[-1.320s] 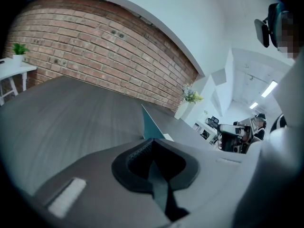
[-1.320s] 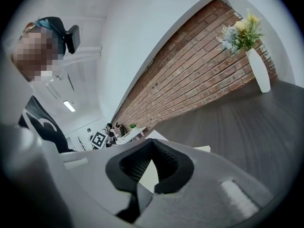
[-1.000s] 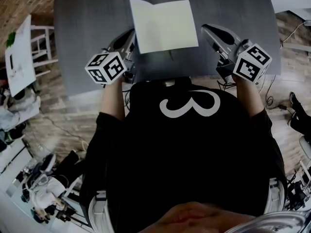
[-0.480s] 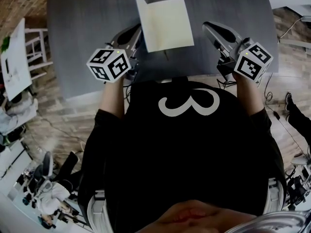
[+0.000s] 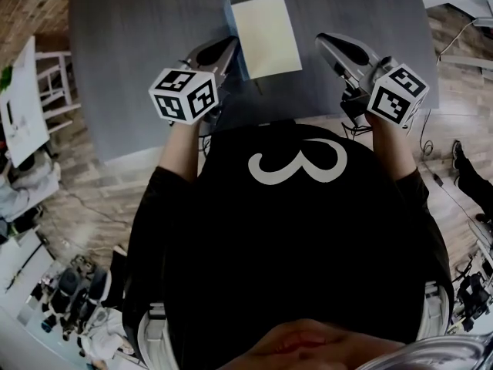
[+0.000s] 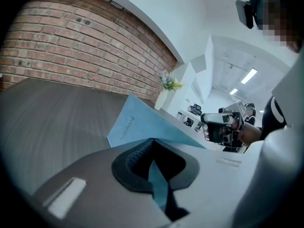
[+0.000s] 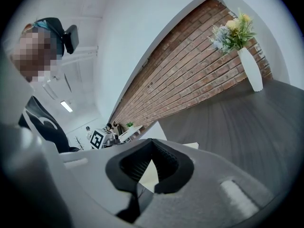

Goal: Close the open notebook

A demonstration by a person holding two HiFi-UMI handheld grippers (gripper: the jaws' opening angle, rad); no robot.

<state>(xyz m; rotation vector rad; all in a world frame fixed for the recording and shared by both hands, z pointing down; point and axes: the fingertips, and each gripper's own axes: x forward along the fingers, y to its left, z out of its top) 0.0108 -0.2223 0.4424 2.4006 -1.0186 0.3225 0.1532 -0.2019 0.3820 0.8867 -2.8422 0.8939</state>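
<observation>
- The notebook (image 5: 266, 33) is found on the grey table (image 5: 123, 52), with its blue cover (image 6: 135, 127) raised steeply over the cream page.
- The cover's edge is pinched between the jaws of the left gripper (image 5: 229, 50).
- The right gripper (image 5: 327, 43) is held near the notebook's right edge, its jaws pressed together with nothing clasped.

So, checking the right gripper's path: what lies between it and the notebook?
Only bare grey table separates the right gripper and the notebook, in the head view.
</observation>
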